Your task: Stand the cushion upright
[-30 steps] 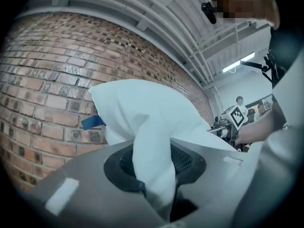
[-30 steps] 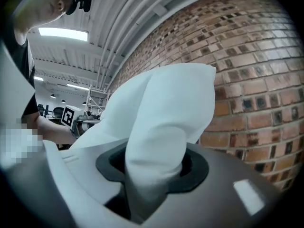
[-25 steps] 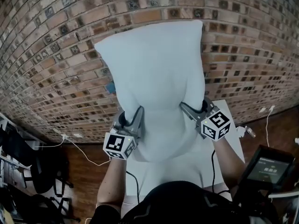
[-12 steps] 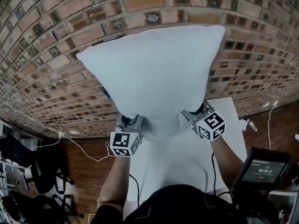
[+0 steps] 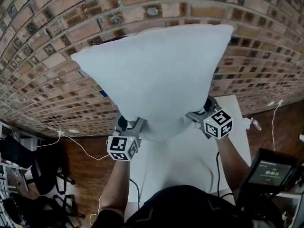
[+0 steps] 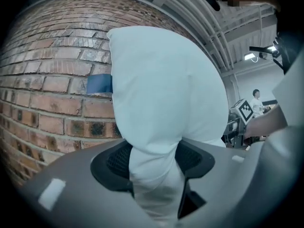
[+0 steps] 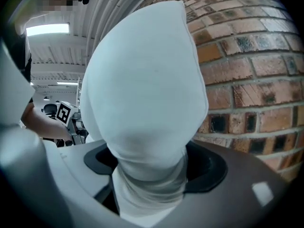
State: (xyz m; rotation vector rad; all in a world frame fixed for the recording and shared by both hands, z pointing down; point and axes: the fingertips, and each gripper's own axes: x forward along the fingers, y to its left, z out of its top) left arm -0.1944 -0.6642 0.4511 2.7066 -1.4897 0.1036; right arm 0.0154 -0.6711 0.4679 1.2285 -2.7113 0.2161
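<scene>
Head view shows the brick wall [image 5: 47,70] filling the upper scene, and everything is placed against it. The cushion [image 5: 156,75], large, white and plump, stands on edge with its broad face against the wall, its top corners high up the brickwork and its lower edge down on the white table [image 5: 190,156], which runs out from the foot of the wall. The left gripper [image 5: 130,127] and the right gripper [image 5: 202,114] sit on the side of the cushion away from the wall, each at one bottom corner.

Each gripper view shows a bunched corner of the cushion between the jaws, with the fabric touching both pads. The jaws have just been opening, so I read this as a slackened grasp on the cushion, not yet a clear release. A small blue patch [image 6: 99,84] shows on the wall just beside the cushion's edge.

The standing step looks all but done; letting go is in hand. The next move calls for spreading the jaws free of the fabric and drawing both grippers straight back from the wall without tugging, since a snagged corner could tip the cushion forward.
</scene>
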